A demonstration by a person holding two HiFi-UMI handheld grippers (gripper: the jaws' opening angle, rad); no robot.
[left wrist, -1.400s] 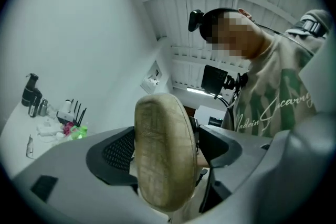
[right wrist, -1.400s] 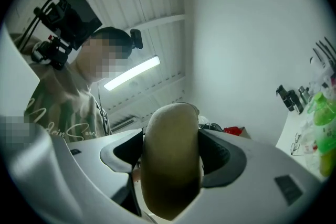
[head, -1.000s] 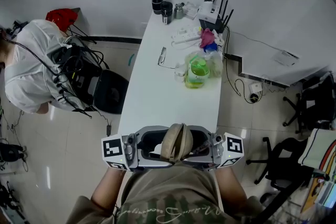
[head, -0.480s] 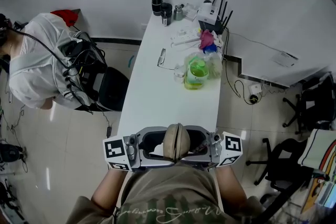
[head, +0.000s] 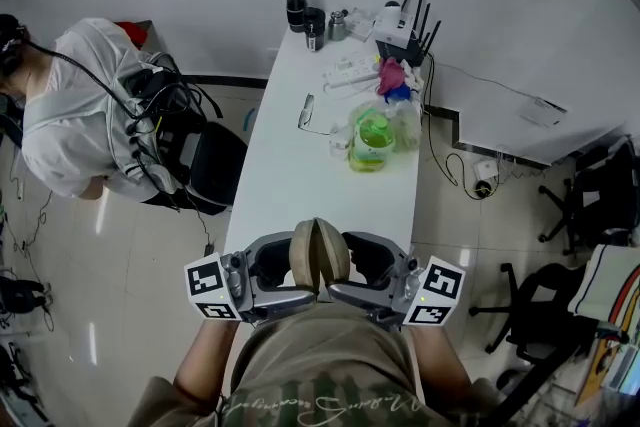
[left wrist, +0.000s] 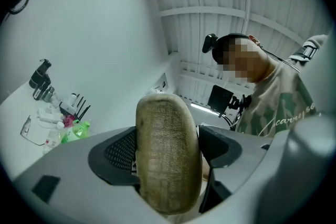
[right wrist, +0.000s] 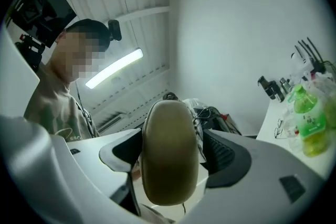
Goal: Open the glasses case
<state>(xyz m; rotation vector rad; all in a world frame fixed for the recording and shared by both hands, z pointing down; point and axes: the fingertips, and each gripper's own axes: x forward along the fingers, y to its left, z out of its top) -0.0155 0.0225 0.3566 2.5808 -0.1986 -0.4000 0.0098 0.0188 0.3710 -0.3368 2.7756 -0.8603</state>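
Observation:
An olive-tan glasses case (head: pixel 320 253) is held up close to my chest, above the near end of the white table (head: pixel 300 185). A seam runs down its middle in the head view. My left gripper (head: pixel 297 263) grips it from the left and my right gripper (head: pixel 346 263) from the right. In the left gripper view the case (left wrist: pixel 168 113) stands on end between the black pads of the left gripper (left wrist: pixel 169 157). The right gripper view shows the case (right wrist: pixel 169 128) the same way between the jaws of the right gripper (right wrist: pixel 170 157). Whether the lid has parted I cannot tell.
Farther up the table lie a pair of glasses (head: pixel 308 110), a green bottle (head: pixel 373 137), a router (head: pixel 405 23) and black cups (head: pixel 298 0). A person in white (head: pixel 75 115) sits left of the table beside a black chair (head: pixel 205 170). Office chairs (head: pixel 535 305) stand at right.
Both grippers have tilted and drawn the case up and slightly away from my body; their marker cubes now sit wider apart. The seated person at left has shifted.

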